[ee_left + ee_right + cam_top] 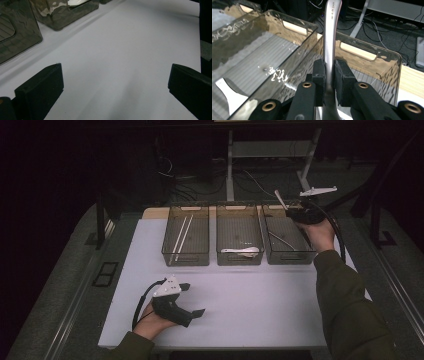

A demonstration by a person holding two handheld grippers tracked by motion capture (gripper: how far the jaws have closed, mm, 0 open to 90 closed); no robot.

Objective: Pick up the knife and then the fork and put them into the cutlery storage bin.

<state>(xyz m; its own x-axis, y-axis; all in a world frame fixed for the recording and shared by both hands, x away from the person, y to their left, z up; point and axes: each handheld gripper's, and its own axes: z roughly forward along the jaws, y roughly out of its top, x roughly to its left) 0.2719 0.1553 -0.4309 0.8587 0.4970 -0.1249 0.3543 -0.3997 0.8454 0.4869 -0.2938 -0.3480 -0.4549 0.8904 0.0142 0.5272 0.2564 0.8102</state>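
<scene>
Jaws of my left gripper (pixel 192 300) stand wide apart, resting on the white tabletop (pixel 250 295), while farther off my right gripper (pixel 329 75) clamps a slim metal utensil handle (pixel 330 45) upright above the right-hand clear plastic bin (pixel 289 240), seemingly to sort it there.

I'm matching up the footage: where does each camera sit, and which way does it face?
High view: above the person's side, looking forward and down at the table; forearms, left gripper, right gripper.
Left gripper view: along open jaws across the table.
Right gripper view: along jaws shut on a metal utensil handle above the right bin.
Shared: the middle bin with white spoon.
</scene>
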